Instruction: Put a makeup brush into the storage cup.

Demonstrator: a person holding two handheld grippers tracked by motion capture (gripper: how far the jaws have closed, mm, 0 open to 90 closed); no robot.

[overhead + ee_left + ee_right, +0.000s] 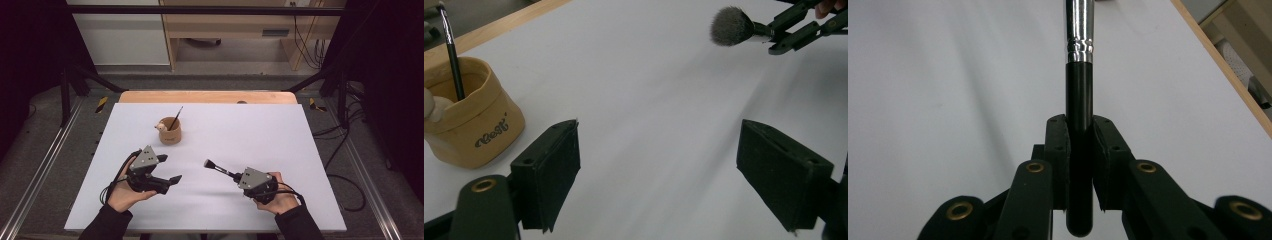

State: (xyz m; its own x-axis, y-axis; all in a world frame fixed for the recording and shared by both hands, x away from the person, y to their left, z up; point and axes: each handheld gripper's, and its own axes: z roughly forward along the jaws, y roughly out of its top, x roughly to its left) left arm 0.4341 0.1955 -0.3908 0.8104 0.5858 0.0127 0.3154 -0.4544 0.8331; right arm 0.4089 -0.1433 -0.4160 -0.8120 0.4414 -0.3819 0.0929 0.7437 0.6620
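Observation:
A makeup brush (216,167) with a black handle (1079,150), a silver ferrule and a grey bristle head (730,26) is clamped in my right gripper (235,175), which is shut on the handle; the bristles point left, toward the table's middle. A tan paper pot (170,131) stands at the centre left of the white table (260,130). In it are a thin black brush (451,55) and a small pale thing. My left gripper (168,169) hovers in front of the pot, open, with nothing between its pads (555,175).
The white table top has a wooden strip (207,96) along its far edge. Dark frame posts and cables (345,150) flank the table on both sides. A wooden cabinet (235,30) stands on the floor beyond.

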